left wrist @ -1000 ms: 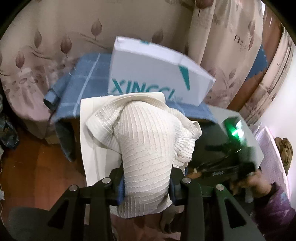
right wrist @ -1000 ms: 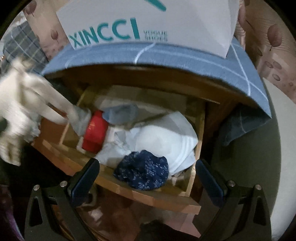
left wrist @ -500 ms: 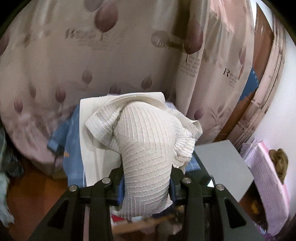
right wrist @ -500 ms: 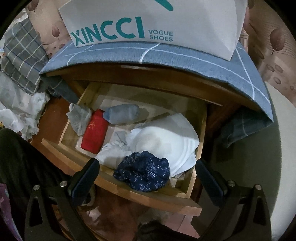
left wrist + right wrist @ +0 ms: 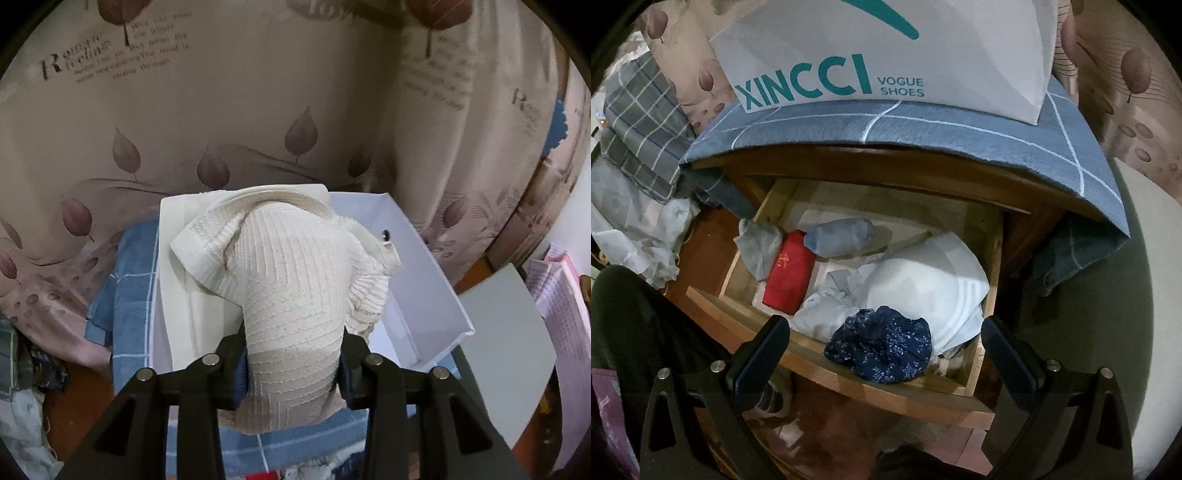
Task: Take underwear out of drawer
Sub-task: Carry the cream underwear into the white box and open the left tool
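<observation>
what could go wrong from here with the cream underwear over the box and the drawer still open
1. The left gripper pinches only the lower bunch of the cream underwear; its loose folds could snag on the rim of the white box or drape outside it on release.
2. The right gripper hangs open above the drawer; reaching for the navy floral garment may also drag up the white cloth it lies against.

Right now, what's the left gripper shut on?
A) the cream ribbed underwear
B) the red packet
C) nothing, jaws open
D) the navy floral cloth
A: the left gripper clamps the cream ribbed underwear between its pads, over the open white box; the navy floral cloth and red packet lie in the drawer.
</observation>
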`<state>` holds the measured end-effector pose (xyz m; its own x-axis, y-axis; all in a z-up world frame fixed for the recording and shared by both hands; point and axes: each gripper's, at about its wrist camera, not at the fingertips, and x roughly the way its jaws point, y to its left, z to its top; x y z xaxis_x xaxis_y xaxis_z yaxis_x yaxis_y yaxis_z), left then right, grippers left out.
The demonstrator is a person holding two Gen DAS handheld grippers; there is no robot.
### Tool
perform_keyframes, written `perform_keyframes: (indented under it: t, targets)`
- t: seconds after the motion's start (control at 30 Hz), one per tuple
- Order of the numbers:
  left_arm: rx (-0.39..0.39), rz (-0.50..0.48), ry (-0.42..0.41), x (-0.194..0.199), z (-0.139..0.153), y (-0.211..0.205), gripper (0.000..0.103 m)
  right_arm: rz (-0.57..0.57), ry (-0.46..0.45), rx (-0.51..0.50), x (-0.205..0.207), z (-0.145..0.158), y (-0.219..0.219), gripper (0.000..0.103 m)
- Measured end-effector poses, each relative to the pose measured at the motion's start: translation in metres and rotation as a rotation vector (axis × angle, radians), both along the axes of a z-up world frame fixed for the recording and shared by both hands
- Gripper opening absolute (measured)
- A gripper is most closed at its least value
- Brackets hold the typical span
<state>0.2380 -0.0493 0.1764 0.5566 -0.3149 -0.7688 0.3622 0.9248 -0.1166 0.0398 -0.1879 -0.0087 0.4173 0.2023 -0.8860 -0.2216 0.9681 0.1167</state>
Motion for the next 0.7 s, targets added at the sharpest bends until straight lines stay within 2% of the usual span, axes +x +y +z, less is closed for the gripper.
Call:
perform_keyframes:
  t: [0.2, 0.5, 0.6, 0.7]
  targets:
    - [0.055, 0.007, 0.026, 0.022, -0.029, -0.012, 0.043, 0.002, -0.005, 0.008, -0.001, 0.0, -0.001, 0.103]
    - [0.108, 0.047, 0.051, 0.035, -0.055, -0.017, 0.069, 0.004, -0.001, 0.0, -0.001, -0.001, 0.001, 0.103]
    - [0.139, 0.066, 0.041, 0.035, -0.06, -0.018, 0.071, 0.004, 0.0, 0.0, -0.001, -0.001, 0.001, 0.103]
    - [0.162, 0.093, -0.008, 0.029, -0.054, -0.018, 0.071, 0.006, 0.003, -0.005, -0.001, -0.002, 0.001, 0.103]
